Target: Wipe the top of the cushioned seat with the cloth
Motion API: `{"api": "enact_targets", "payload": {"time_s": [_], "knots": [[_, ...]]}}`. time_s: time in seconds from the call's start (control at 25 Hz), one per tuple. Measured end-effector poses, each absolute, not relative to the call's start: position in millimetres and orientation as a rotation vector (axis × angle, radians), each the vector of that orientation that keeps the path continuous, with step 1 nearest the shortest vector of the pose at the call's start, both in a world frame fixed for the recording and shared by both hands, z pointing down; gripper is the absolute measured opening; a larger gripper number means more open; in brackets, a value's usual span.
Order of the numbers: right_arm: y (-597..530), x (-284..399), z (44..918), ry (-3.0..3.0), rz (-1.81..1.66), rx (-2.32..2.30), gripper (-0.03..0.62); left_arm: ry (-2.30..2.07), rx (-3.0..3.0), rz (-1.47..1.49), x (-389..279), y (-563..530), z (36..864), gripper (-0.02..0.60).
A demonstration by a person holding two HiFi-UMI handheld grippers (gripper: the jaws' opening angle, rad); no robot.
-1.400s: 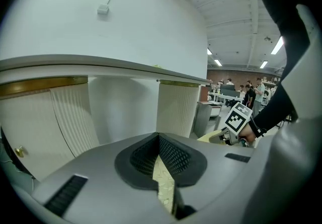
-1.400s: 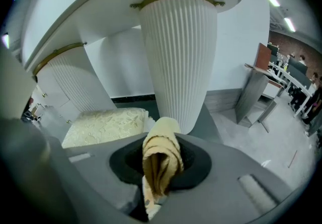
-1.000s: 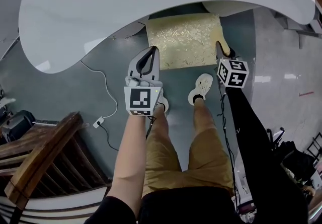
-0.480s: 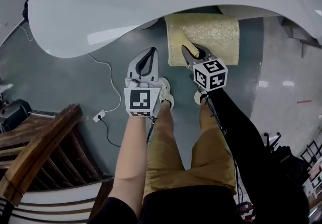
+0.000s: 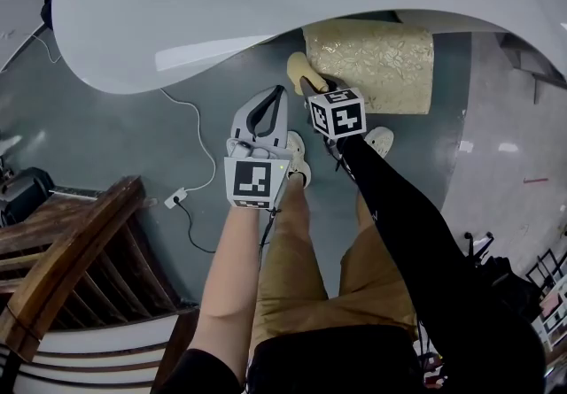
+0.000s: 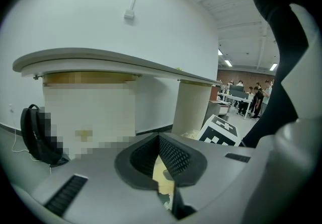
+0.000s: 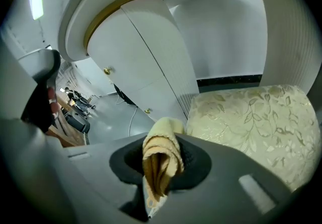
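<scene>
Right gripper view, right gripper fingers pinching yellow cloth beside cushioned seat, left gripper fingers together.

No words, numbers or brand names can be read in any view. The only printed marks are black-and-white square patterns on the left cube and the right cube. These patterns spell nothing.
</scene>
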State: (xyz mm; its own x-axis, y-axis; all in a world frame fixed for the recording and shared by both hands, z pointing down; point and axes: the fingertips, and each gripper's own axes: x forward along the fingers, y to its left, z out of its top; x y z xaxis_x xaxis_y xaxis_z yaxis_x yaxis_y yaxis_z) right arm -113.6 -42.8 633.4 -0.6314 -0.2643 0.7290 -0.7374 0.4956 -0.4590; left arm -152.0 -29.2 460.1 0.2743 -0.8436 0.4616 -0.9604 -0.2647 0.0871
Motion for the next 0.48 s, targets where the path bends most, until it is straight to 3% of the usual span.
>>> {"api": "enact_targets", "payload": {"time_s": [0.48], "knots": [[-80.2, 2.0, 636.9, -2.056, 1.027, 1.036, 0.058, -1.592, 2.257, 0.479, -92.9, -54.6, 460.8, 0.008]]}}
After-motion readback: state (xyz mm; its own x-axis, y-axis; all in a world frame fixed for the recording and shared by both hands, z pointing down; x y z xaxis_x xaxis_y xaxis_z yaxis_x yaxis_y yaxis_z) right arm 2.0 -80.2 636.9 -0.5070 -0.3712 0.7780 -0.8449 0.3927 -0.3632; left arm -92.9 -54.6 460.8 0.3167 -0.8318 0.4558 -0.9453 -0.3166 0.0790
